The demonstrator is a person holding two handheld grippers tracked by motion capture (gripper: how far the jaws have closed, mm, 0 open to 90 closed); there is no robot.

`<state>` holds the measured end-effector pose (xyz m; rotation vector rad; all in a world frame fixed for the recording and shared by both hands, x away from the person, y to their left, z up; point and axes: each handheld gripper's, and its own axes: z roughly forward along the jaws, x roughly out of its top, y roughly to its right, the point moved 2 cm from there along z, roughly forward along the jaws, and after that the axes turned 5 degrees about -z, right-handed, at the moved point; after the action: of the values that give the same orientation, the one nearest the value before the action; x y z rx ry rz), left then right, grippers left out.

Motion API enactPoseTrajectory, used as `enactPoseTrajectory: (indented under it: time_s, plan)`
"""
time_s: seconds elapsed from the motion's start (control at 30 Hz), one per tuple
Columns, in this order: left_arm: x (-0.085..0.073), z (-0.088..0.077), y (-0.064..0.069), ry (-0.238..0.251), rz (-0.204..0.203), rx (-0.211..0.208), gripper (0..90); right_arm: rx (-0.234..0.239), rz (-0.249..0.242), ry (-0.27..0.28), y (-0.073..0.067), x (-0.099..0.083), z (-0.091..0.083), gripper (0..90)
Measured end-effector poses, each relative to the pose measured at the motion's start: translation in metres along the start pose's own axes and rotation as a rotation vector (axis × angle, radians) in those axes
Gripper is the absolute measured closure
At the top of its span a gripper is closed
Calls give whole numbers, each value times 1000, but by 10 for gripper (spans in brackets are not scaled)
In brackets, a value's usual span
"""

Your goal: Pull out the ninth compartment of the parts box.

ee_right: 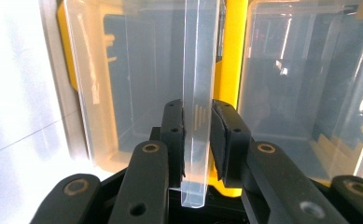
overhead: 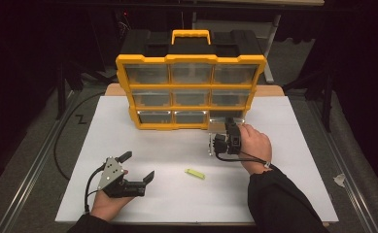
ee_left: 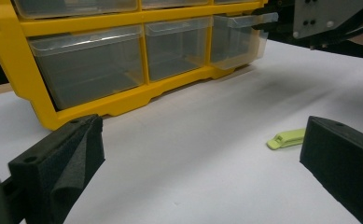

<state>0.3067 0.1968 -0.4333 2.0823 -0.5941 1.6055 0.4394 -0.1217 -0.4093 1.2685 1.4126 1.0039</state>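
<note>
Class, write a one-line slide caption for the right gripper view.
Right gripper clamps the clear drawer's handle lip at the yellow organizer.

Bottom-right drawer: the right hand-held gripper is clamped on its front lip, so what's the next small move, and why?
Probably pull the bottom-right drawer a bit further straight out. The right hand-held gripper is shut on its clear front lip, and the drawer sits only partly out of the yellow organizer. The small green piece lies loose on the white table and the left hand-held gripper is open near it.

white table top [overhead: 293, 160] | grey floor [overhead: 26, 145] | black cable on floor [overhead: 60, 131]
</note>
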Motion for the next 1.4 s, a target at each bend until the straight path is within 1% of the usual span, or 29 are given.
enactPoseTrajectory:
  time_s: [0.33,0.6,0.63,0.7,0.83,0.87,0.93,1.0,1.1,1.2,1.23,1.3,1.4]
  plan:
    - [1,0,0,8,0,-3,2,-10,-4,17,-4,-1,-16,781]
    - [1,-1,0,12,0,-2,2,-1,-7,21,-6,-3,-27,781]
    - [1,-1,1,12,0,-3,2,2,6,18,-7,-3,-28,781]
    - [1,0,1,12,0,-4,2,-2,-12,23,-6,-3,-31,781]
    - [1,0,1,13,0,-6,2,-7,-7,30,-7,-4,-35,781]
    - [1,0,1,13,-1,-6,2,10,-7,17,-7,-4,-37,781]
    - [1,0,1,13,-1,-7,2,-7,-6,30,-9,-4,-38,781]
    - [1,0,1,12,0,-8,2,0,-4,23,-10,-4,-40,780]
    - [1,0,2,12,1,-8,2,-10,10,30,-12,-4,-41,780]
    - [1,0,2,9,3,-9,2,-10,2,32,-12,-4,-43,780]
    - [1,0,2,9,3,-9,2,-9,13,30,-12,-4,-44,780]
    - [1,0,2,9,3,-10,2,-11,1,33,-12,-4,-44,780]
    - [1,0,2,9,4,-10,2,-13,6,32,-14,-4,-45,779]
